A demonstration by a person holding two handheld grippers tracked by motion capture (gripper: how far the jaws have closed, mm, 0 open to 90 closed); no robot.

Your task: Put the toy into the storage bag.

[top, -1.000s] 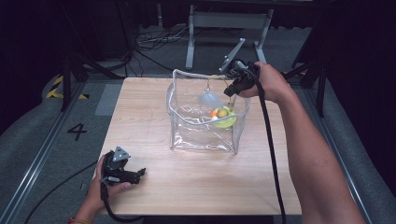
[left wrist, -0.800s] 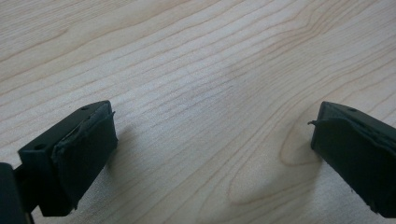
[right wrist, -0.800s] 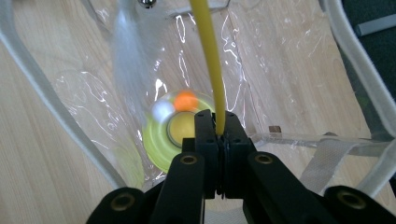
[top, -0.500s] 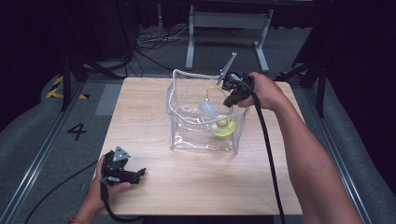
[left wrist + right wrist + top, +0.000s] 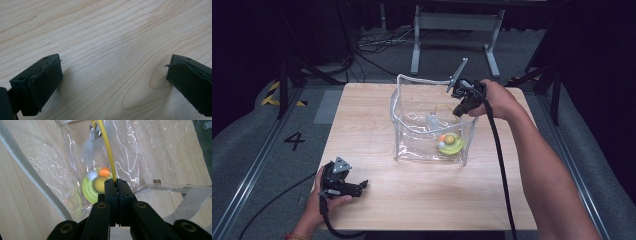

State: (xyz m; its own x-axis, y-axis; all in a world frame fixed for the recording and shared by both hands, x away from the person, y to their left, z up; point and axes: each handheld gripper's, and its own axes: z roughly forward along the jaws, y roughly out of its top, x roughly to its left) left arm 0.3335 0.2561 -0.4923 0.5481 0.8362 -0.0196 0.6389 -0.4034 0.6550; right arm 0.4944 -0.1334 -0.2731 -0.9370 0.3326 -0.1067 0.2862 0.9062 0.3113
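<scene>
- A thin yellow wand (image 5: 108,150) is pinched between the closed jaws of the right gripper (image 5: 115,182), its stem running up and away from them into a clear plastic bag (image 5: 412,107)
- At the wand's far end, small metal rings and a pale, blurred feathery tuft (image 5: 91,145) hang inside the bag
- On the bag's floor below lies a yellow-green round toy (image 5: 450,144) with a yellow centre, and an orange ball (image 5: 104,172) and a white ball (image 5: 92,175) sit at its rim
- The bag stands upright and open at the top, with a white edge band (image 5: 30,172), near the middle of the wooden tabletop (image 5: 362,115), toward its far side
- In the high view the right gripper (image 5: 458,111) is held over the bag's right rim, the person's forearm reaching in from the lower right
- The left gripper (image 5: 360,187) rests low at the near left corner of the tabletop, well apart from the bag, its jaws spread wide over bare wood and holding nothing
</scene>
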